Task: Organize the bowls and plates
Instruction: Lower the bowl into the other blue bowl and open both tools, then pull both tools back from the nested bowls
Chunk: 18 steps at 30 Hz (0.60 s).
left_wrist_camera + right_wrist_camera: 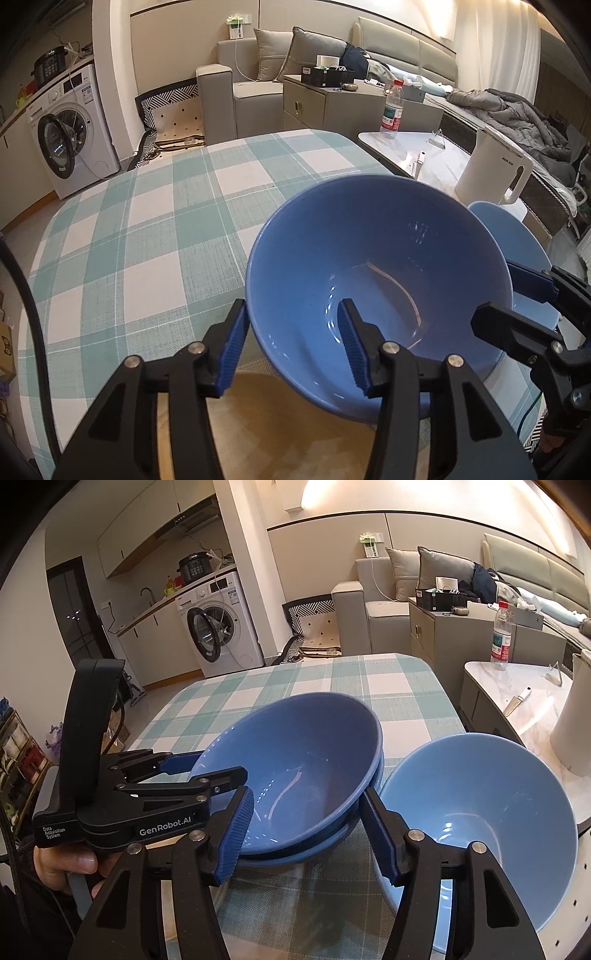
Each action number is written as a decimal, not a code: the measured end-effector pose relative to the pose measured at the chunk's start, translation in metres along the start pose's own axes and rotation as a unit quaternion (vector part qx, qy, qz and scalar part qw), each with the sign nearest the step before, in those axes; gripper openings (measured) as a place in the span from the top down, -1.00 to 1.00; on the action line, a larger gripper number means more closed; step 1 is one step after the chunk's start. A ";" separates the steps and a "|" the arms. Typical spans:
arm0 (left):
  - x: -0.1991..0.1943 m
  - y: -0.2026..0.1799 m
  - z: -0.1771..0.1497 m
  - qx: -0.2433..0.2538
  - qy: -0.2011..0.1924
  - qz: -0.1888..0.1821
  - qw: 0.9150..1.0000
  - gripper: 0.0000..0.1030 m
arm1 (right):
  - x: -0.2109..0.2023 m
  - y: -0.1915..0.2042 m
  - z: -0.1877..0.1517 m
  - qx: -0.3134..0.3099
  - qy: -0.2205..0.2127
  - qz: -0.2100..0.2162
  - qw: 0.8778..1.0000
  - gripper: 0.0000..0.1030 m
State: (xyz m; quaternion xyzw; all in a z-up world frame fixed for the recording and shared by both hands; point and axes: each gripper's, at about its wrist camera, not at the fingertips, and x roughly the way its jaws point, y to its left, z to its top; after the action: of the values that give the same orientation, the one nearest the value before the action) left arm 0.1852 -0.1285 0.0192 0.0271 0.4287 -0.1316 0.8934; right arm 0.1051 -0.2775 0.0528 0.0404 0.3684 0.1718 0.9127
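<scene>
Both grippers parted (nothing pinched) | left gripper straddles dark bowl rim

Both grippers share one build: black angular linkage arms joined by round silver screws, each finger faced with a ribbed blue pad. The left gripper shows this close up in its own view. From the right gripper, the left one appears leftward, with a tall black handle, white "GenRobot.AI" and "Data Acquisition System" lettering, and a hand in a dark sleeve.
</scene>
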 end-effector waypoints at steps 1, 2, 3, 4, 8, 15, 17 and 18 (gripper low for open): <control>0.000 0.000 0.000 0.000 0.002 -0.001 1.000 0.01 | 0.000 0.000 0.000 0.000 0.000 -0.001 1.000 -0.26; 0.001 0.000 0.000 -0.002 0.004 -0.001 1.000 0.00 | 0.000 0.000 0.000 0.001 -0.001 -0.003 1.000 -0.33; 0.001 0.000 -0.001 -0.003 0.005 0.000 1.000 -0.03 | -0.001 0.000 0.000 0.001 -0.002 -0.005 1.000 -0.35; 0.001 0.001 -0.001 -0.004 0.006 0.000 1.000 -0.04 | -0.003 0.000 0.000 0.001 -0.006 -0.007 1.000 -0.36; 0.002 0.004 -0.003 -0.010 0.011 0.002 1.000 -0.08 | -0.008 -0.004 0.001 0.007 -0.015 -0.004 1.000 -0.53; -0.010 0.005 -0.002 -0.017 -0.003 0.007 1.000 -0.59 | -0.017 -0.012 0.004 0.018 -0.026 -0.001 1.000 -0.70; -0.013 0.002 -0.001 -0.013 -0.005 0.003 1.000 -0.61 | -0.021 -0.016 0.005 0.027 -0.032 -0.002 0.999 -0.84; -0.014 0.000 -0.001 -0.009 -0.005 0.000 1.000 -0.63 | -0.023 -0.018 0.005 0.032 -0.035 -0.003 0.999 -0.89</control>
State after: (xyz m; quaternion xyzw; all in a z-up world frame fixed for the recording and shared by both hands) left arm 0.1760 -0.1256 0.0293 0.0187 0.4257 -0.1279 0.8956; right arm 0.0981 -0.3024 0.0679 0.0749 0.3415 0.1556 0.9239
